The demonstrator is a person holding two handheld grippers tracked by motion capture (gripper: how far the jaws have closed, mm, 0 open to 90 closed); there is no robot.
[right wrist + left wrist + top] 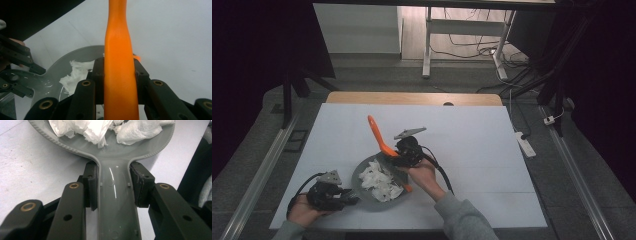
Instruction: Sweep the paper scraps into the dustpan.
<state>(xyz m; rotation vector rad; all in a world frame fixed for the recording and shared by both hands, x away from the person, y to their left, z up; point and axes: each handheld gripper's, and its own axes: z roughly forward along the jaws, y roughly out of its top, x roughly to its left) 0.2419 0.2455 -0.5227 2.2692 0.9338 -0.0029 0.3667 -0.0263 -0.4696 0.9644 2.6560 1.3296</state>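
The right tongs (398,154) are clenched on the orange spatula (379,135), their pads pressed to either side of its handle, which runs up and away from the hand toward the far side of the tabletop (472,135) while its working end dips down at the pan's rim beside the hand. The left tongs (343,196) are clamped on the handle of the grey pan (117,202), which sits flat on the white tabletop with its bowl ahead of them and its handle pointing back toward the person's left hand (302,210). Crumpled white paper (381,181) lies heaped in the bowl, just below and to the left of the spatula's lower end. By my reckoning the spatula hand is the nearer one to the paper, and any scooping would run along the spatula's length, down and leftward into the pan.
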